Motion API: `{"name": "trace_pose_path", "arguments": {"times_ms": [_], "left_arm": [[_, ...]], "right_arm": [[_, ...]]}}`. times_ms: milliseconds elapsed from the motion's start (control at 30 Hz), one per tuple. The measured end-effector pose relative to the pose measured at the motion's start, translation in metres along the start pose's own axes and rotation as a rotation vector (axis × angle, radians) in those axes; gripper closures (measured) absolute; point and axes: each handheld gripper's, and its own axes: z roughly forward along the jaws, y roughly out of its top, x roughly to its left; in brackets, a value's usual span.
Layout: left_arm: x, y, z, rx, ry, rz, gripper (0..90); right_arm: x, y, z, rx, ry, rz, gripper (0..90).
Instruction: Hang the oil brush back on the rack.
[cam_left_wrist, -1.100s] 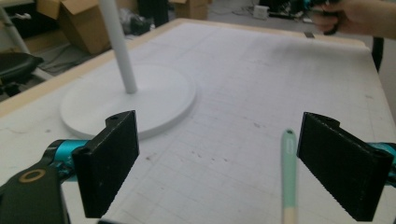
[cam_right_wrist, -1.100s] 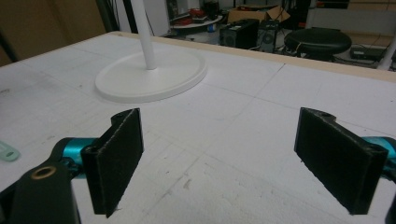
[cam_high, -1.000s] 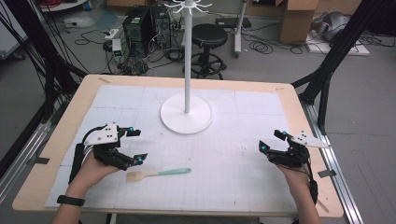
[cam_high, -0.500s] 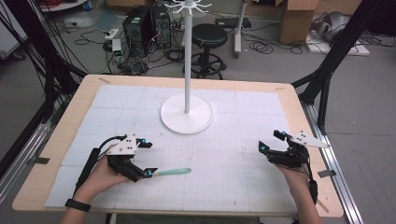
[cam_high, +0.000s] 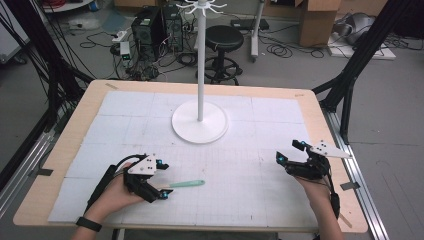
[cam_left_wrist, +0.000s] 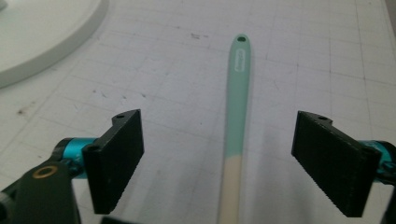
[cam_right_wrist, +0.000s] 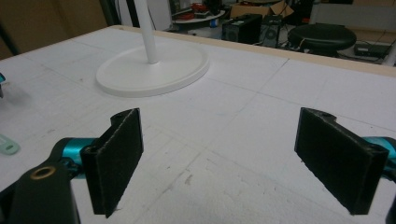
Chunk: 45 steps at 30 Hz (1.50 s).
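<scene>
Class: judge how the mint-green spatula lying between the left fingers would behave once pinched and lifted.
The spatula looks slim, so probably light. Its long straight handle suggests stiffness. Lying flat on the table, it seems unlikely to roll, though its smooth surface might slip.

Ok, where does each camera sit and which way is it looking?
High view: above the person's side, facing forward and down on the table; both forearms, left tongs and right tongs show.
Left gripper view: on the left tongs, looking along open jaws down the spatula between them, untouched.
Right gripper view: on the right tongs, low, facing the stand; jaws open, empty.
Shared: the stand's base and the spatula appear in all three.
</scene>
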Motion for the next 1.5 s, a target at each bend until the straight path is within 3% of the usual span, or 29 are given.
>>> {"name": "trace_pose_path", "arguments": {"times_ms": [267,700,933,1100,1500], "left_arm": [[-0.0006,-0.0027,0.0028,0.027,-0.039,0.004,36.2],[-0.0003,-0.0041,0.0030,0.067,-0.041,-0.006,63.3],[-0.0008,-0.0031,0.0036,0.071,-0.040,-0.006,66.1],[-0.0017,-0.0031,0.0038,0.070,-0.047,-0.003,73.4],[0.0013,-0.0046,0.0041,0.066,-0.060,-0.031,80.9]], "right_arm": [[-0.0001,-0.0002,0.0002,0.000,0.001,0.002,14.6],[-0.0005,-0.0004,0.0003,0.006,0.002,0.002,14.7],[-0.0003,-0.0004,0.0007,0.005,0.005,0.002,14.8],[-0.0001,-0.0004,0.0008,0.006,0.007,0.003,14.8],[0.0006,-0.0003,0.0009,0.005,0.013,0.004,14.9]]}}
